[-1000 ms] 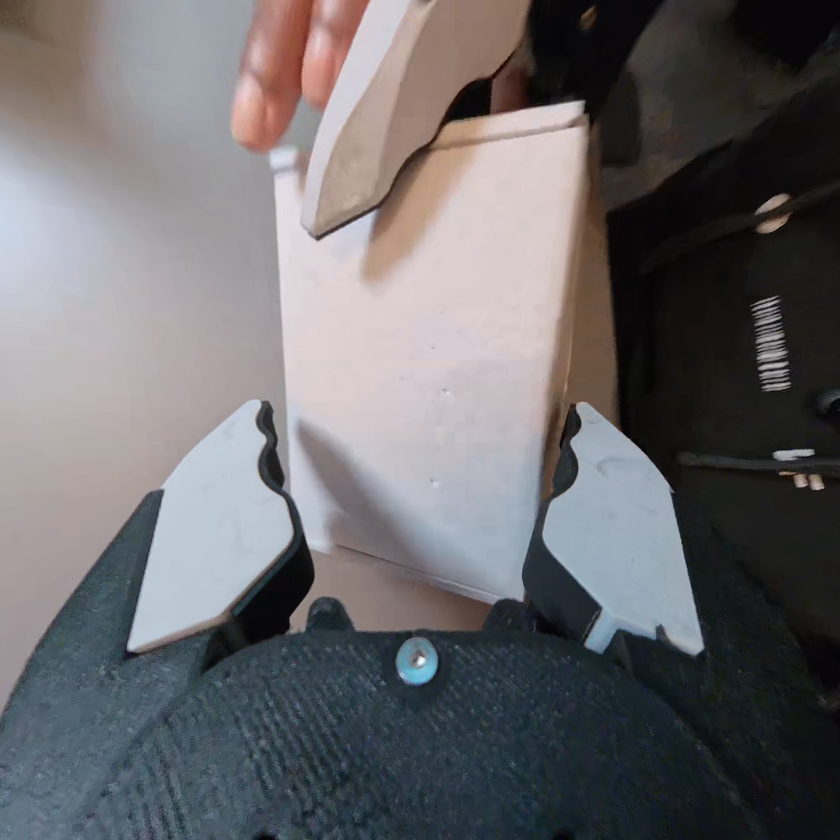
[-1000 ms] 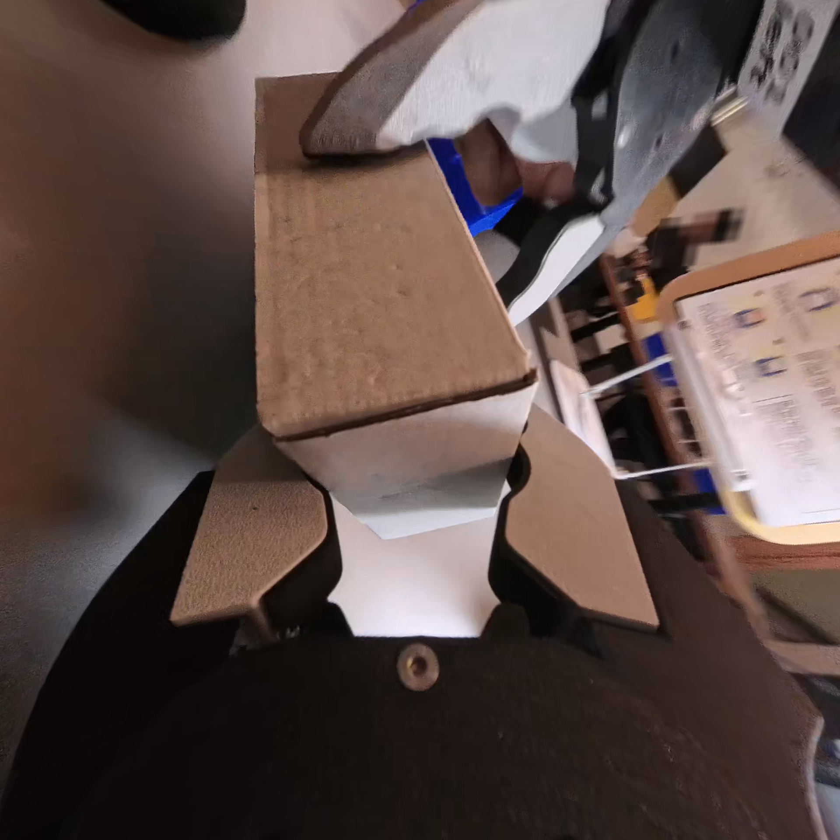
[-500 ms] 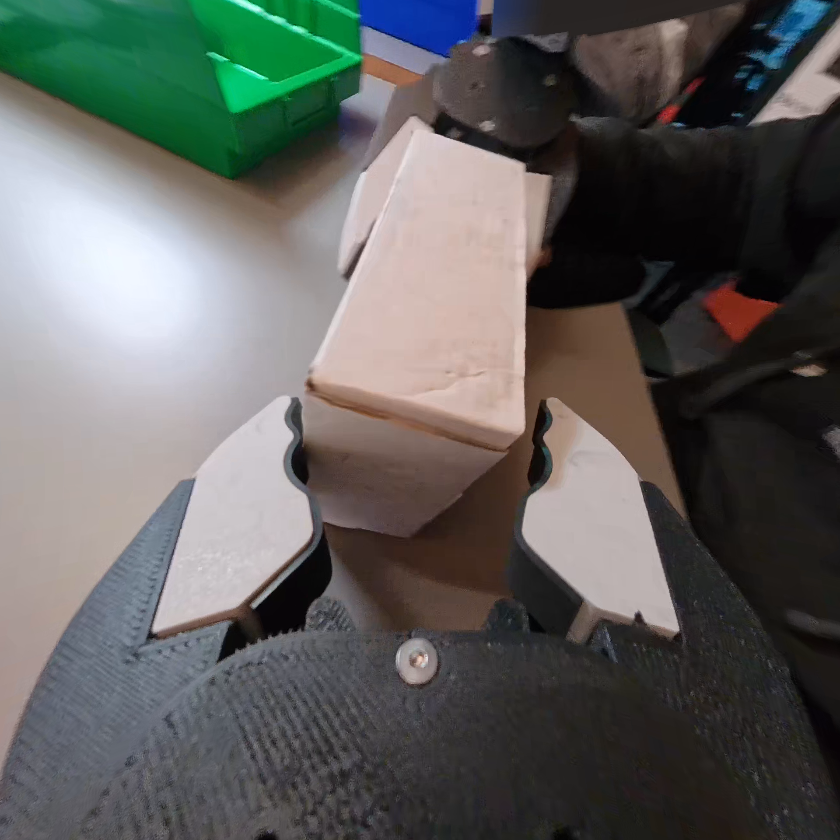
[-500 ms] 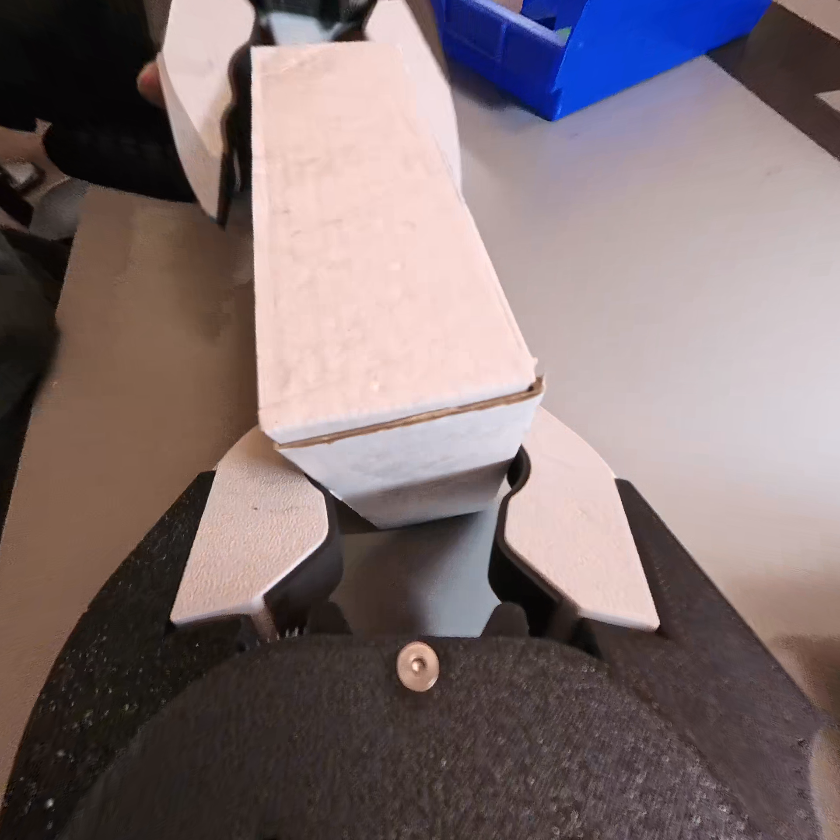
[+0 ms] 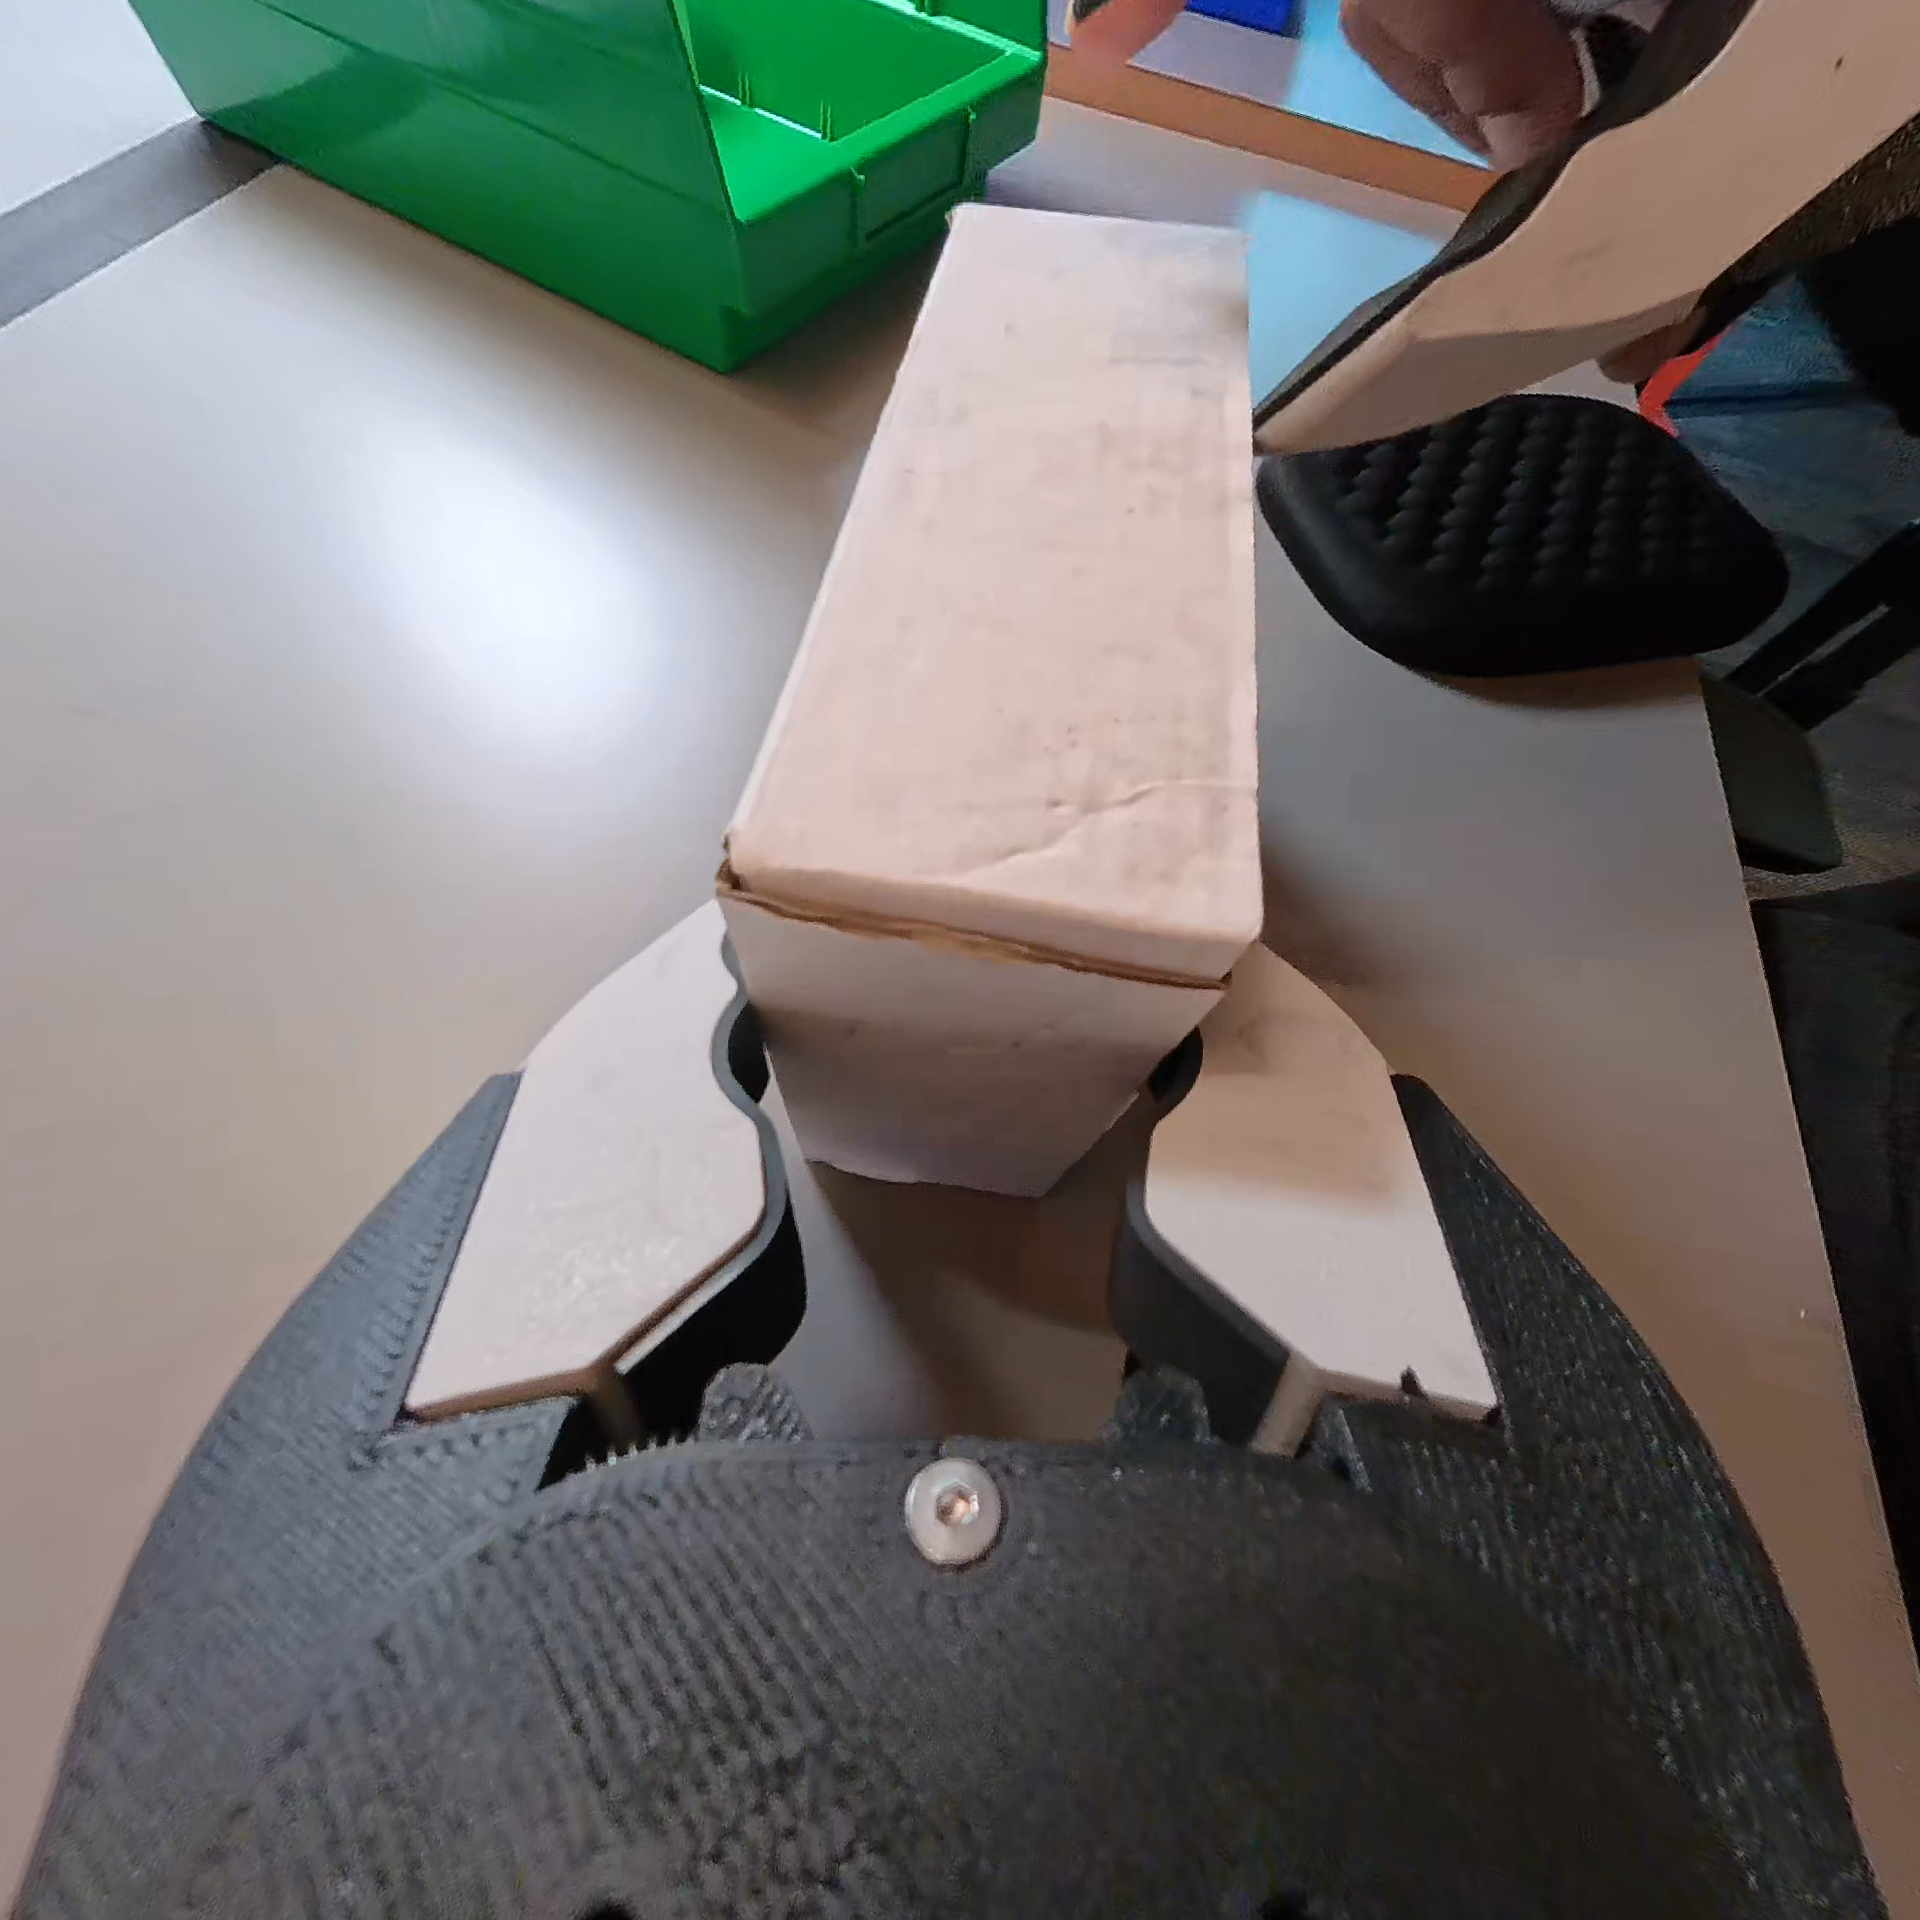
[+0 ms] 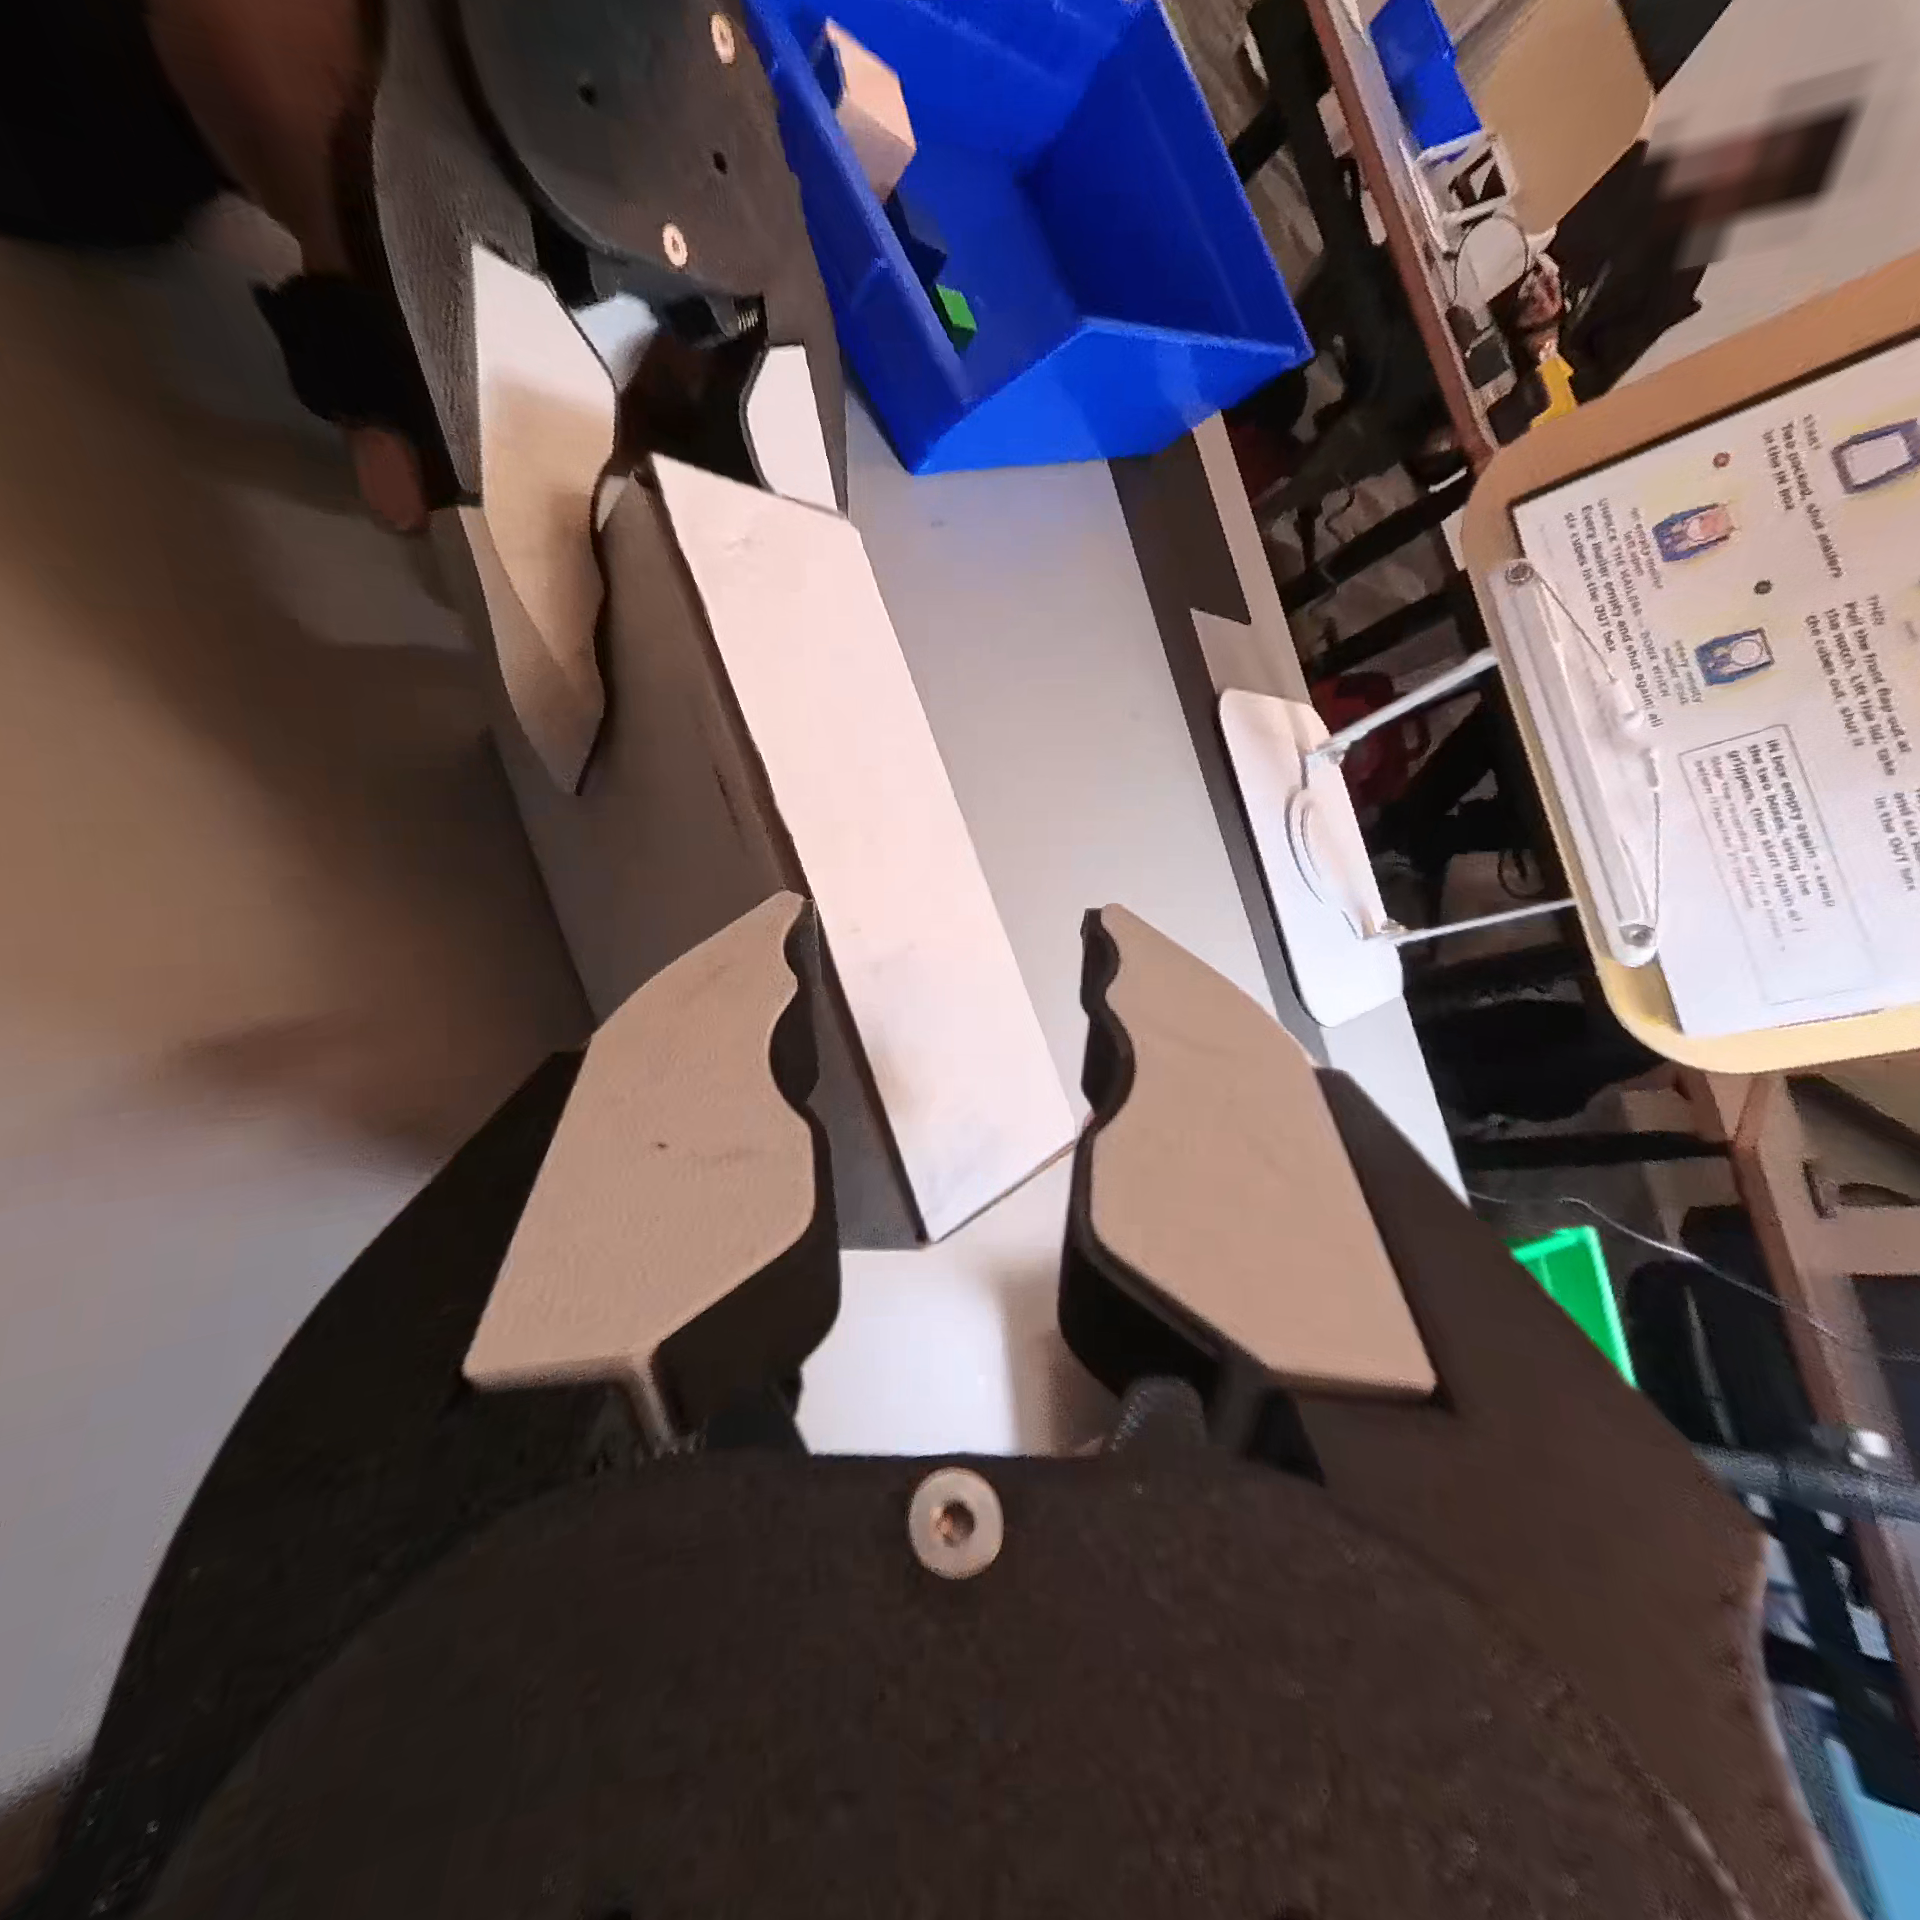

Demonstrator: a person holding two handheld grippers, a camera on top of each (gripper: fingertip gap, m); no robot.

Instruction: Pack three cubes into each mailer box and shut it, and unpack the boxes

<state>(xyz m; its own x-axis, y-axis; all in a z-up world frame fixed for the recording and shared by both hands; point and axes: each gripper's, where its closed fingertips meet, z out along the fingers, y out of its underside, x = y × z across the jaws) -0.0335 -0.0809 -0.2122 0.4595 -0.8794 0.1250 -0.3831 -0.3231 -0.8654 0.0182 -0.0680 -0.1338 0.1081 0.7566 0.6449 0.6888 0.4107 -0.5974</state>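
Closed mailer box (image 5: 1039,582) gripped at one end, on the table (image 5: 364,644).

The left gripper (image 5: 966,1049) pinches the box's near end between both fingers. The right gripper (image 6: 940,1018) has its jaws spread, apart from the box's far end. Green bin (image 5: 665,135) at 11 o'clock of the box; blue bin (image 6: 1049,239) at 12 o'clock in the right wrist view.
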